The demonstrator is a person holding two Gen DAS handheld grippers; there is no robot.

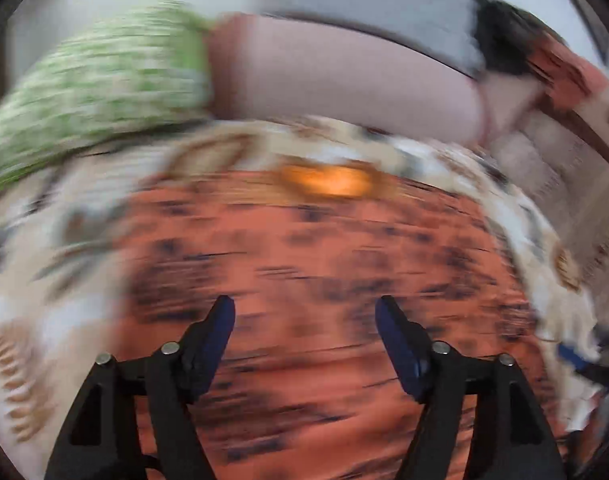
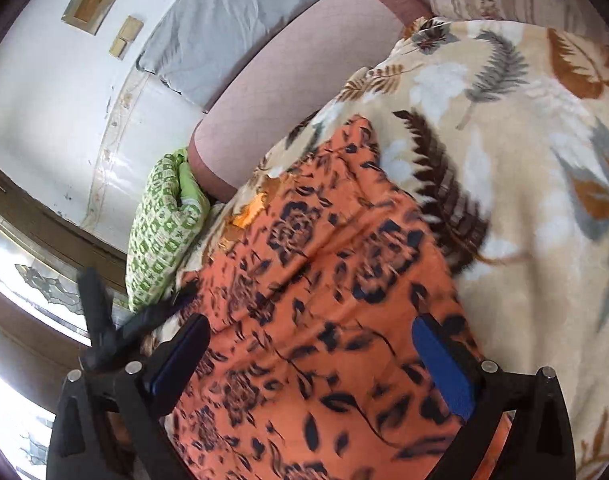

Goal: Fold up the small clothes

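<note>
orange floral garment [image 2: 324, 300] spread over a leaf-print blanket [image 2: 524, 140], filling centre and lower frame in both views. left hand-held gripper [image 1: 304, 312] spread wide above the blurred orange cloth [image 1: 324, 272], nothing between the fingers. right hand-held gripper [image 2: 310, 344] likewise wide apart, straddling the garment's lower portion, holding nothing. green patterned pillow [image 2: 160, 232] at left of frame, beside a pinkish bolster [image 2: 296, 80].

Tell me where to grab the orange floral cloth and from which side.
Pinch the orange floral cloth at its far corner, where the edge lies loose on the leaf-print blanket. Probably come in from the blanket side with the right gripper, jaws open, since nothing covers that corner.
</note>
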